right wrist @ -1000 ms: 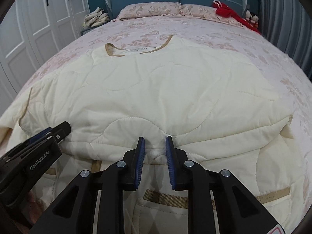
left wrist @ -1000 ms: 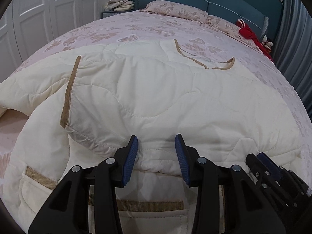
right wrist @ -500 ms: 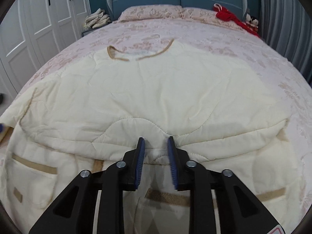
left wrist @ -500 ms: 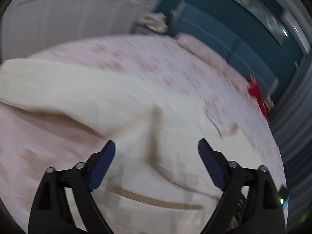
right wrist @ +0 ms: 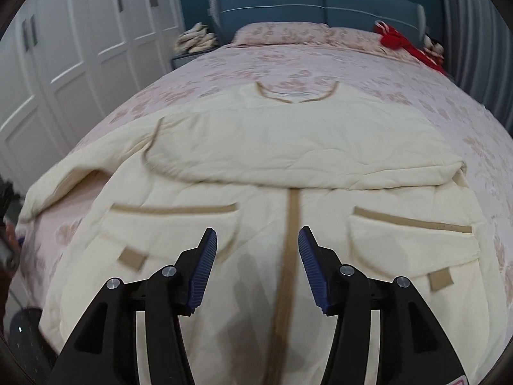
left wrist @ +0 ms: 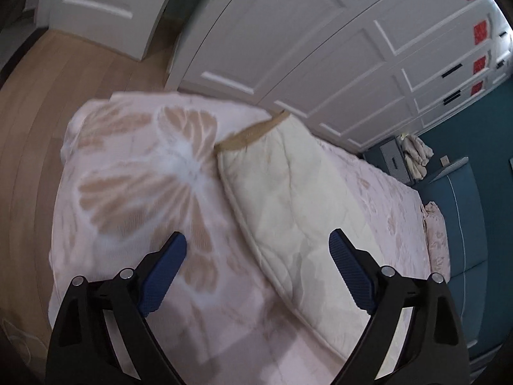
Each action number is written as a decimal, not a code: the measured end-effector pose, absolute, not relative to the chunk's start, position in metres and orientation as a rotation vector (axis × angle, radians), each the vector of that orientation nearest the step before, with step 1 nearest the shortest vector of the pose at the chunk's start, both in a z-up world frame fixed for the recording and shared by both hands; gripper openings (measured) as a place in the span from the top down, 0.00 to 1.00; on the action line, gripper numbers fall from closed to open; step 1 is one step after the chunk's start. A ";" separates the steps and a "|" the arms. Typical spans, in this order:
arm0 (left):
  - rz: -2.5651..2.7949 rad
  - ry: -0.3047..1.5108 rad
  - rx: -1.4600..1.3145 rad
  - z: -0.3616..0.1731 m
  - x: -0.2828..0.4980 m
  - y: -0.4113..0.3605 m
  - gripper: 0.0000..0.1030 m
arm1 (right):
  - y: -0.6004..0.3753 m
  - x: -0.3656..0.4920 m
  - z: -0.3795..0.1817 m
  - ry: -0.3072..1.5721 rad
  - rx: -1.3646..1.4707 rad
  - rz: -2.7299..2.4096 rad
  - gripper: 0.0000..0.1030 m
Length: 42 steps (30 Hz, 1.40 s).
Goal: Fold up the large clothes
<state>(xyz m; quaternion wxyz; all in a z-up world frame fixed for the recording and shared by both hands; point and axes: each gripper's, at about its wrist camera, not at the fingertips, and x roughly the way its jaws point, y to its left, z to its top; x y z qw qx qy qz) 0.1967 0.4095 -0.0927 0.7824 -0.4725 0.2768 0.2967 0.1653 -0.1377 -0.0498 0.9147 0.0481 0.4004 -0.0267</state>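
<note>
A cream quilted coat (right wrist: 263,166) with tan trim lies spread on the bed, collar toward the headboard, its upper part folded down above two front pockets. My right gripper (right wrist: 258,250) hovers over the coat's tan front strip, jaws opening, nothing between them. In the left wrist view my left gripper (left wrist: 258,256) stands wide open above the bed's corner, nothing held. The coat's cream sleeve (left wrist: 288,192) with its tan cuff (left wrist: 253,131) stretches toward the bed's edge ahead of it.
The bed wears a pink leaf-patterned cover (left wrist: 144,173). White wardrobe doors (left wrist: 320,48) and a wooden floor (left wrist: 35,102) lie beside the bed. A teal headboard (right wrist: 320,12), a pillow (right wrist: 279,32), a red item (right wrist: 400,41) and a bedside stand with folded cloths (right wrist: 195,40) are at the far end.
Both grippers let go of the folded coat edge and their jaws widened. The left gripper swung left and rolled, now facing the sleeve at the bed's corner. The right drew back over the pockets.
</note>
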 end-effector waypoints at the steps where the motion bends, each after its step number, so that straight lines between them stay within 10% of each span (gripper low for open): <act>1: 0.638 0.603 -0.985 -0.091 0.203 0.406 0.19 | -0.130 0.162 -0.050 0.827 0.079 -0.045 0.48; 7: 0.497 0.646 -0.886 -0.076 0.246 0.391 0.92 | -0.119 0.145 -0.051 0.822 0.068 -0.031 0.46; 10: 0.412 0.577 -0.777 -0.034 0.257 0.363 0.94 | -0.127 0.133 -0.049 0.806 0.071 -0.047 0.46; 22: -0.331 0.535 -0.449 0.089 0.291 0.018 0.93 | -0.175 0.112 -0.038 0.745 0.108 -0.106 0.42; 24: -0.415 0.609 -0.404 0.074 0.292 -0.035 0.87 | -0.182 0.110 -0.040 0.745 0.101 -0.119 0.41; 27: -0.456 0.776 -0.359 0.027 0.301 -0.095 0.51 | -0.201 0.106 -0.044 0.757 0.103 -0.145 0.41; 34: -0.334 0.729 -0.481 0.010 0.291 -0.017 0.26 | -0.255 0.123 -0.037 0.728 0.189 -0.198 0.39; 42: -0.100 0.808 -0.782 -0.043 0.316 0.094 0.24 | -0.303 0.191 -0.024 0.675 0.302 -0.268 0.38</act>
